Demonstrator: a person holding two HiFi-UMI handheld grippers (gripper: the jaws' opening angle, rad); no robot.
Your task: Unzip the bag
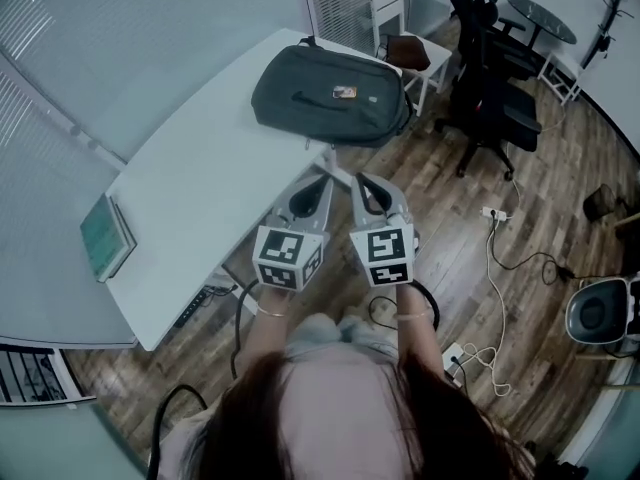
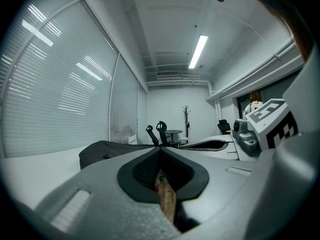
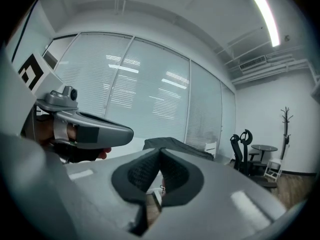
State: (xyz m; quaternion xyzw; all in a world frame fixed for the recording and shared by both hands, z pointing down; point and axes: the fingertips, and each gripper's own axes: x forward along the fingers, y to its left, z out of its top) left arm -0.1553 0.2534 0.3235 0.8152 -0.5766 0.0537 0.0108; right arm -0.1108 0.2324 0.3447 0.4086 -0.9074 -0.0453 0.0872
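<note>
White table [image 1: 195, 203] in a wood-floored office.
Dark bag [image 1: 330, 93] lies at its far end, by the right edge; my left gripper [image 1: 325, 176] and right gripper [image 1: 356, 179], off that edge, have jaws together, empty.

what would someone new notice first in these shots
A dark bag lies flat at the far end of the white table. Nearer the person, the left gripper and right gripper are side by side, both shut and empty, short of the bag. A green book lies near the table's left edge.
</note>
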